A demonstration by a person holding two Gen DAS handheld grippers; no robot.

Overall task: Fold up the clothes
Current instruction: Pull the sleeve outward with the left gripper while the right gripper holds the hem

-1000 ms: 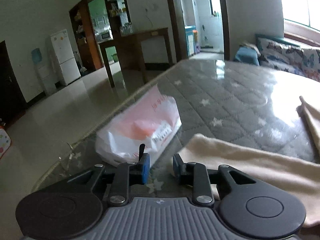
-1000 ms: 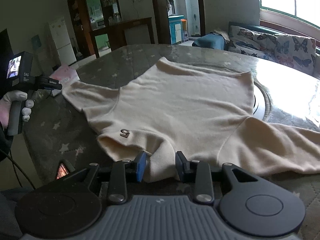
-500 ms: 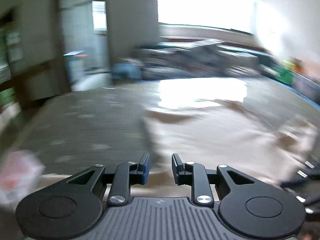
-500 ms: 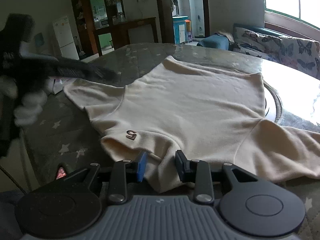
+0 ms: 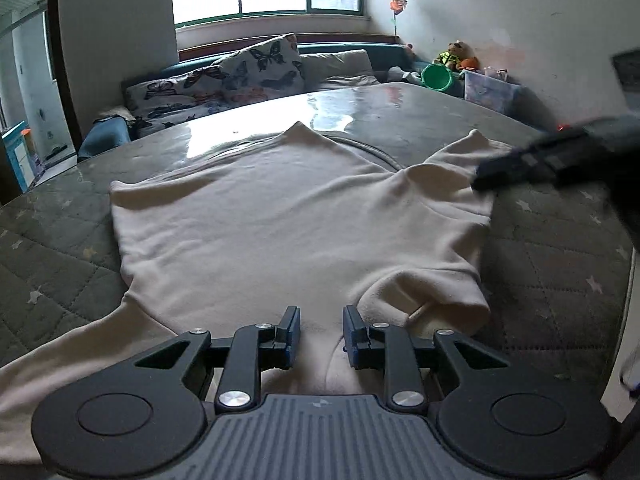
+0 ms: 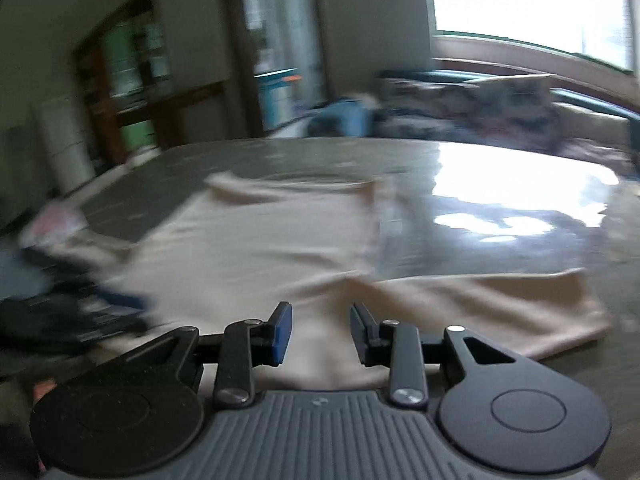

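A cream sweater [image 5: 280,220] lies spread flat on the grey quilted star-pattern table cover [image 5: 552,260]. My left gripper [image 5: 320,316] hovers over the near edge of the sweater, just left of its rolled collar [image 5: 424,304]. Its jaws stand apart, with only the cloth below showing in the gap. The right wrist view is blurred by motion. There my right gripper [image 6: 320,312] is open above the sweater [image 6: 260,240] where the right sleeve [image 6: 480,304] joins the body. The right gripper [image 5: 552,160] also appears as a dark blur over the far sleeve.
A sofa with butterfly cushions [image 5: 240,68] runs behind the table under the window. A green bucket [image 5: 438,76] and toys sit at the back right. A pink-and-white plastic bag [image 6: 52,220] lies blurred at the table's left edge. The table's rim curves down the right side.
The left wrist view has swung from the plastic bag at the table edge round onto the sweater. The right gripper has shifted along the sweater toward the right sleeve. Both jaws keep the same gap.
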